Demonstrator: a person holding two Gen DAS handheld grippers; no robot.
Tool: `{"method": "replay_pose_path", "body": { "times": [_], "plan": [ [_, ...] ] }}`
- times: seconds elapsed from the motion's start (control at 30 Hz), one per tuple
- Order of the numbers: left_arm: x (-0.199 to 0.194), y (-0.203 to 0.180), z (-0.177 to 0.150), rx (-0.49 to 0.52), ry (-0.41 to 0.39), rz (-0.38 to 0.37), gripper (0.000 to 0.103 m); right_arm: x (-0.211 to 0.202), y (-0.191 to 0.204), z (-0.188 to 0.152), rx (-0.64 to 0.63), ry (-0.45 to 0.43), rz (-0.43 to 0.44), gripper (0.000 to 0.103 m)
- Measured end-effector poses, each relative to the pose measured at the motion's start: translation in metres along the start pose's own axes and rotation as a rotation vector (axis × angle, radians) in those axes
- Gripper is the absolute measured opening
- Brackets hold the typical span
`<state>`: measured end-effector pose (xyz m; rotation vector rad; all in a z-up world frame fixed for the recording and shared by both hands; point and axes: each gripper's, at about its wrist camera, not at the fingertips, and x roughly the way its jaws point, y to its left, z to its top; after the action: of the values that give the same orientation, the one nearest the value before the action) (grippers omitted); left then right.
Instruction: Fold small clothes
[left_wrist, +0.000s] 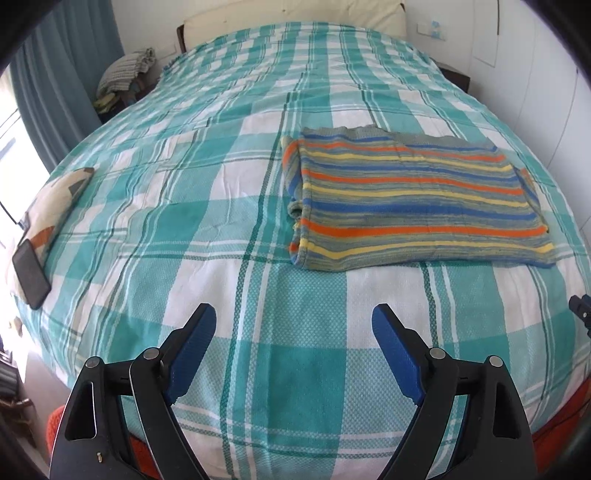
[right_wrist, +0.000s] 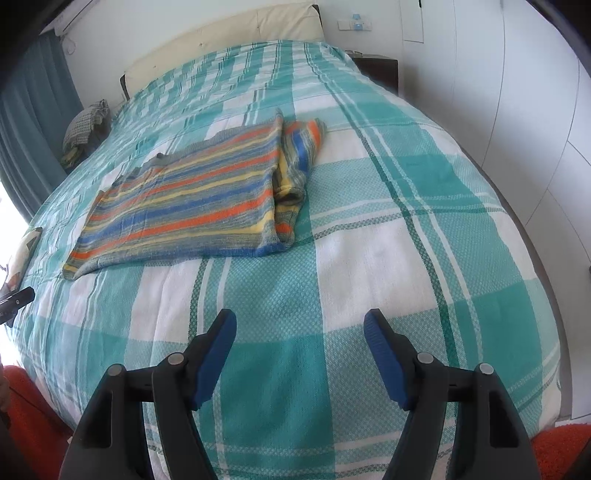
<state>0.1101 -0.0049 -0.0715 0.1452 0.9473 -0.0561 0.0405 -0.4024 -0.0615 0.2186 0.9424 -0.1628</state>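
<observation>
A small striped knit garment (left_wrist: 410, 199), orange, blue, yellow and grey, lies flat on the teal checked bedspread (left_wrist: 184, 206), with a sleeve tucked along its left side. In the right wrist view the garment (right_wrist: 184, 203) lies ahead to the left, one sleeve (right_wrist: 295, 158) bunched at its right edge. My left gripper (left_wrist: 293, 314) is open and empty over the bed's near edge, short of the garment. My right gripper (right_wrist: 300, 321) is open and empty, also short of it. The tip of the right gripper shows at the far right of the left wrist view (left_wrist: 581, 310).
A black phone (left_wrist: 31, 273) lies on a patterned cushion (left_wrist: 55, 203) at the bed's left edge. A heap of clothes (left_wrist: 125, 70) sits beside the bed at the back left. A cream headboard (left_wrist: 295, 14) and dark nightstand (right_wrist: 376, 70) stand at the back; white wardrobe doors (right_wrist: 517, 110) on the right.
</observation>
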Motion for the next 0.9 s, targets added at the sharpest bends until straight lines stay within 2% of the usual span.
{"method": "replay_pose_path", "body": {
  "times": [0.13, 0.57, 0.9],
  "plan": [
    [0.001, -0.006, -0.005, 0.008, 0.008, 0.007, 0.088, 0.003, 0.008, -0.002, -0.031, -0.005, -0.003, 0.071],
    [0.003, -0.021, -0.009, 0.044, 0.02, 0.016, 0.088, 0.006, 0.002, -0.003, -0.006, -0.003, 0.006, 0.071],
    [0.006, -0.027, -0.012, 0.055, 0.034, 0.018, 0.088, 0.001, 0.016, -0.002, -0.071, -0.039, -0.061, 0.078]
  ]
}}
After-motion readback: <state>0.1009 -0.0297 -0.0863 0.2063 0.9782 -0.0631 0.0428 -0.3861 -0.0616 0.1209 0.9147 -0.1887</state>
